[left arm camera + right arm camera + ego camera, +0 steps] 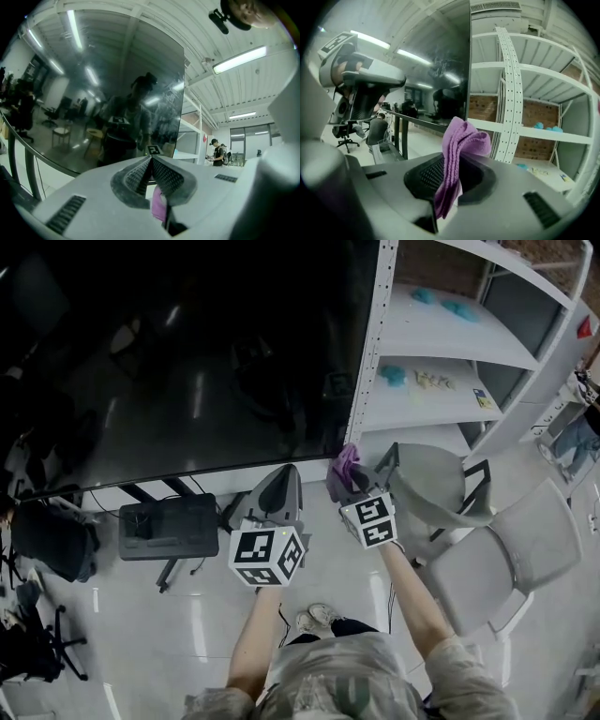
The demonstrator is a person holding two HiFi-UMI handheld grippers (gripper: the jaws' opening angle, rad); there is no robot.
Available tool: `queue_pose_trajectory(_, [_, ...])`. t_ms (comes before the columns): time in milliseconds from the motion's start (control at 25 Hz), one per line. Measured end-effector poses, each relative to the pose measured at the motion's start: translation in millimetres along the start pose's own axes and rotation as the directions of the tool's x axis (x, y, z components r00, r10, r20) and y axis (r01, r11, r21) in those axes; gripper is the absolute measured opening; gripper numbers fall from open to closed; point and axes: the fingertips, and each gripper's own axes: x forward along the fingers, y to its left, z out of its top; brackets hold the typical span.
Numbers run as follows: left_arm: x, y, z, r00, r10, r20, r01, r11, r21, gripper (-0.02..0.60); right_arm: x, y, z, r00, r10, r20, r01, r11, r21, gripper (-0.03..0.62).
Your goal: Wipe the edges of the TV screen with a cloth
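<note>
Head view: right hand-held gripper (345, 480) clamps the folded cloth (347, 462), its tuft projecting past the jaws as a wiping pad, just below the TV (187, 362) lower-right corner, where an edge pass could begin. Left hand-held gripper (284, 482), clenched and empty, waits alongside.
</note>
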Motion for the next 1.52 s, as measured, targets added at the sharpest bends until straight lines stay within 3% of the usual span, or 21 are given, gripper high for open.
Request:
queue_pose_trajectory(200, [-4.5, 18.5, -6.3, 0.999, 0.050, -0.006, -0.050, 0.999, 0.007, 0.015, 10.5, 11.9, 8.3, 0.999, 0.014, 0.028, -0.015, 0.999, 0.033, 0.061])
queue_pose_trajectory(360, [-13.9, 39.0, -11.6, 0.991, 0.131, -0.012, -0.131, 0.991, 0.012, 0.015, 16.2, 22.5, 9.5, 0.999, 0.035, 0.033, -0.036, 0.999, 0.037, 0.061])
queue_pose_trajectory(760, [-42.0, 102.2, -14.8, 0.946, 0.323, 0.016, -0.323, 0.946, 0.003, 0.015, 47.0, 85.7, 32.3, 0.980, 0.175, 0.097, -0.175, 0.985, -0.001, 0.061])
queue_pose_trajectory(1080, [-109.5, 166.9, -13.0, 0.850, 0.524, 0.048, -0.524, 0.852, -0.018, 0.015, 89.9, 177.6, 54.9, 0.917, 0.387, 0.100, -0.383, 0.922, -0.058, 0.061])
queue_pose_trajectory(1280, [-166.9, 217.6, -1.5, 0.776, 0.624, 0.089, -0.621, 0.781, -0.063, 0.015, 115.4, 250.4, 72.6, 0.863, 0.497, 0.092, -0.488, 0.866, -0.108, 0.061])
queue_pose_trajectory(1520, [-237.2, 291.6, 9.9, 0.718, 0.690, 0.098, -0.683, 0.724, -0.095, 0.015, 163.1, 342.3, 95.1, 0.832, 0.549, 0.079, -0.539, 0.834, -0.118, 0.061])
